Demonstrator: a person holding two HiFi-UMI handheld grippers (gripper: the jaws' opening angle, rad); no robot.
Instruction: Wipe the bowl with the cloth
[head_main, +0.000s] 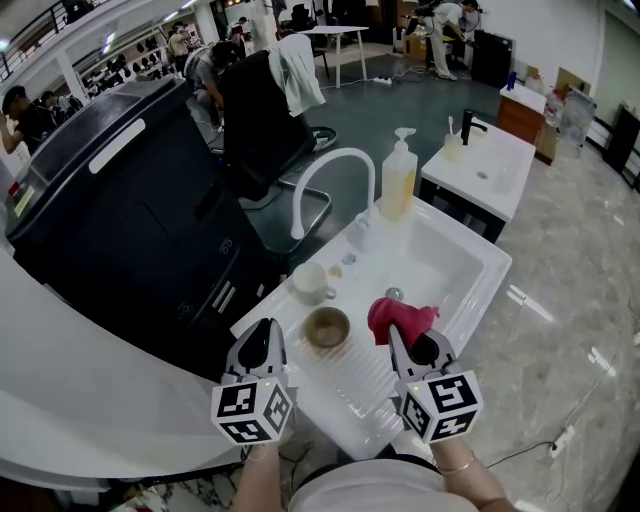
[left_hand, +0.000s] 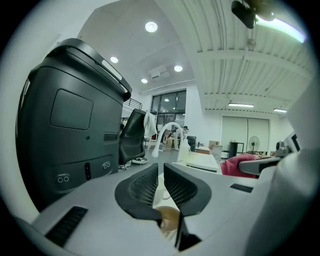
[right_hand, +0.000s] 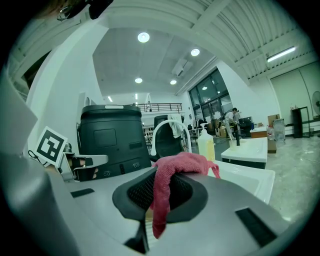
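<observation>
Clamping red cloth (head_main: 400, 317), right gripper (head_main: 412, 340); left gripper (head_main: 265, 335) narrow, empty; cup (head_main: 310, 282) beside bowl (head_main: 327, 327); faucet (head_main: 330, 175) behind

In the left gripper view, the left tongs (left_hand: 161, 172) cover most of the bowl (left_hand: 170, 219), and only a brown sliver shows beneath the jaws. In the right gripper view, the cloth (right_hand: 180, 162) fills the gap of the right tongs (right_hand: 162, 176), hiding the pad faces. In the head view, the forearms (head_main: 265, 485) are cut off by the lower edge. The small items (head_main: 342, 268) beside the cup (head_main: 310, 283) are too small to identify.
</observation>
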